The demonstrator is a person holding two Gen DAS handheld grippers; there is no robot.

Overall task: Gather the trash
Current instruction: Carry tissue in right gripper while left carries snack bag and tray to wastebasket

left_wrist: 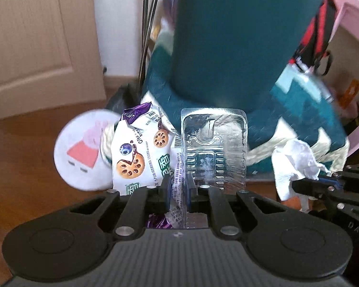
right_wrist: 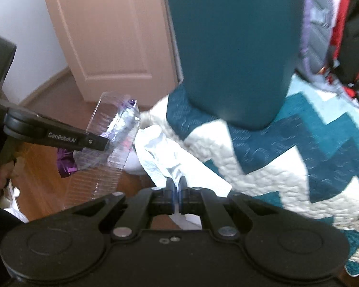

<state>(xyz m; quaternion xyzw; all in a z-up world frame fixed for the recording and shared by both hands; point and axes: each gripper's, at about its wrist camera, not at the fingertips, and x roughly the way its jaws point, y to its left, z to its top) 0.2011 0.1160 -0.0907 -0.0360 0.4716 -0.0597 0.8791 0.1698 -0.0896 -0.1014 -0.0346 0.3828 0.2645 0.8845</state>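
1. Clamped between the pads of the left gripper [left_wrist: 178, 192] are two pieces of trash at once — a white-and-purple snack wrapper [left_wrist: 141, 150] and a clear plastic blister tray [left_wrist: 214, 148]; both stand up in front of the fingers, held only by their lower edges.
2. Right gripper [right_wrist: 177, 195] has its fingers together on a thin fold of crumpled white tissue [right_wrist: 162, 155], most of which hangs free above the quilted teal-and-cream bedspread [right_wrist: 287, 157].
3. Both loads are in the air near the bed edge, over the wooden floor [left_wrist: 28, 167]; no bin shows in either view, so I cannot tell how far they have to travel.
4. Likely failure on the left: the slick tray and the foil wrapper share one pinch, and a tilt or jolt could let one slide out past the other — probably the stiff tray.
5. Likely failure on the right: the tissue is gripped by so little material that it could tear or pull loose if it catches on the bedspread.
6. Grippers are close together, so a careless swing could knock the tray against the tissue hand.
7. Blur in both views suggests quick motion, which raises every one of these risks.
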